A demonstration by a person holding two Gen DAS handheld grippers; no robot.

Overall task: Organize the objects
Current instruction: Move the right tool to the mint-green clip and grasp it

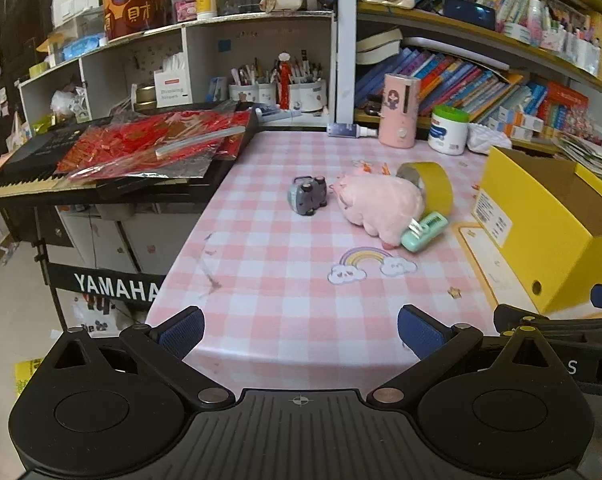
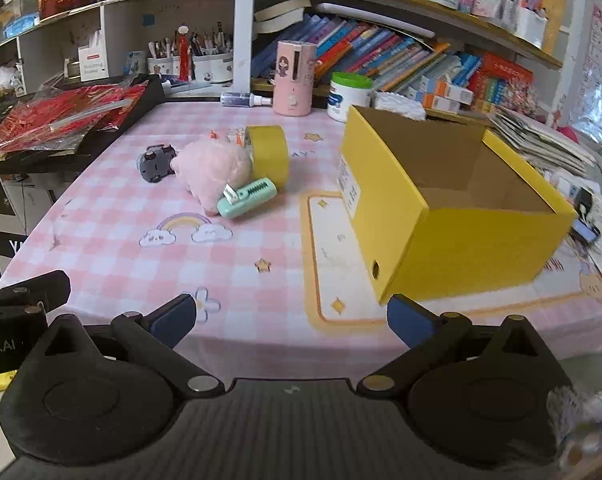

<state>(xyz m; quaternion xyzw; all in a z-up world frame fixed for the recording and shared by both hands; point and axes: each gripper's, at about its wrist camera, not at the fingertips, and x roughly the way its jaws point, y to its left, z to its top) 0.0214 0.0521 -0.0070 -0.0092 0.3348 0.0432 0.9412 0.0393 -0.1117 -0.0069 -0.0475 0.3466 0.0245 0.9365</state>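
- Desk (image 2: 261, 248) under a pink checked cloth, with shelves along its far edge and a keyboard instrument (image 1: 101, 176) off its left edge.
- Yellow box (image 2: 461, 236) open-topped and empty, upright toward the right edge, a round hole in its near end.
- Left hand-held gripper (image 1: 299, 330) at the near edge, blue pads (image 1: 181, 332) spread wide apart, holding nothing, touching nothing.
- Right hand-held gripper (image 2: 291, 320) at the near edge too, fingers wide apart and empty, the right pad (image 2: 411, 322) just short of the yellow box's near corner; contact cannot be told.
- Pink plush toy (image 2: 213, 170) lying mid-desk, left of the box.
- Yellow tape roll (image 2: 269, 152) on edge, touching the plush toy's far right side.
- Pink cylindrical device (image 2: 295, 78) and white green-lidded jar (image 2: 347, 96) upright at the far edge.
- Mint-green small tool (image 2: 247, 198) lying against the plush toy's near right side, below the tape roll.
- Grey toy car (image 2: 155, 162) tipped over just left of the plush toy.
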